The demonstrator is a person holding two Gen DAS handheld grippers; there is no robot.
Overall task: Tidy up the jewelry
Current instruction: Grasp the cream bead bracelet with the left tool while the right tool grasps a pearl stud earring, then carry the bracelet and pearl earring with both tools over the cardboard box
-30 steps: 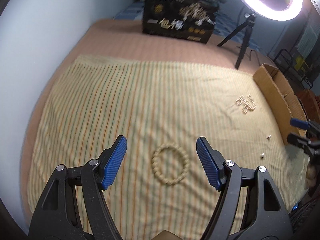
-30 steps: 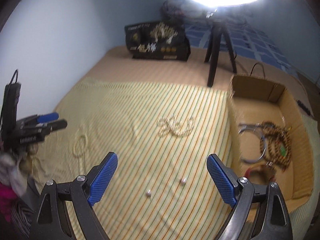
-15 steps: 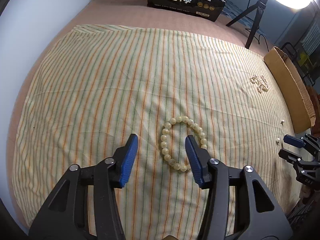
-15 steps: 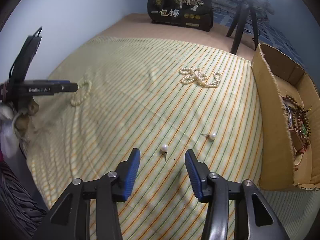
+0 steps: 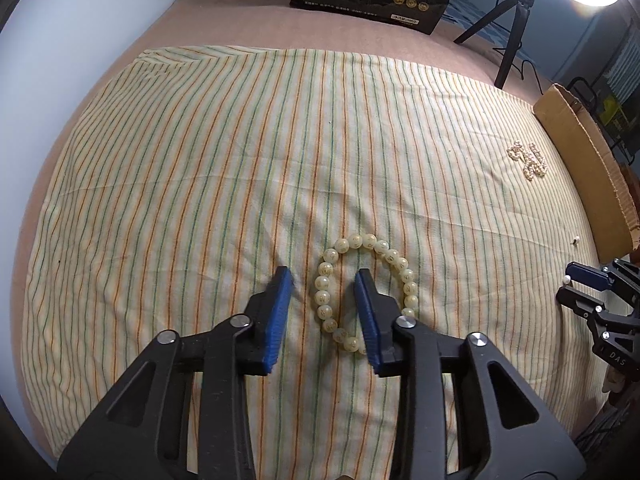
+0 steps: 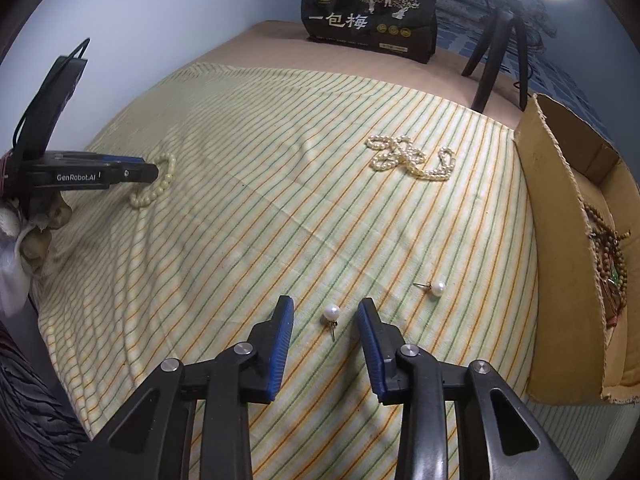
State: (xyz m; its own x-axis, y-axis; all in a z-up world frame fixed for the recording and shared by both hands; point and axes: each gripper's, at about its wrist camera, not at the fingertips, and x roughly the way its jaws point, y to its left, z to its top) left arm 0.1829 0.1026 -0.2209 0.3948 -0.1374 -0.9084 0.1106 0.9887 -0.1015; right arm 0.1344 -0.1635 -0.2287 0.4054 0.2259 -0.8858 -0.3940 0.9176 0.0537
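Note:
A cream bead bracelet [image 5: 362,242] lies on the striped cloth. My left gripper [image 5: 324,292] is open, low over it, with the bracelet's left side between the fingers; the right finger sits inside the ring. It also shows in the right wrist view [image 6: 154,184]. My right gripper [image 6: 325,316] is open around a pearl stud earring [image 6: 331,313]. A second pearl earring [image 6: 437,288] lies to its right. A pearl necklace [image 6: 412,158] lies bunched farther back.
A cardboard box [image 6: 560,216] at the right edge holds brown bead strings [image 6: 608,248]. A black printed bag [image 6: 370,20] and a ring-light tripod [image 6: 496,44] stand at the back. The striped cloth [image 5: 200,160] covers the bed.
Both grippers have come down toward the cloth and narrowed their jaws. The left one now straddles the bracelet's side, the right one straddles the pearl earring.

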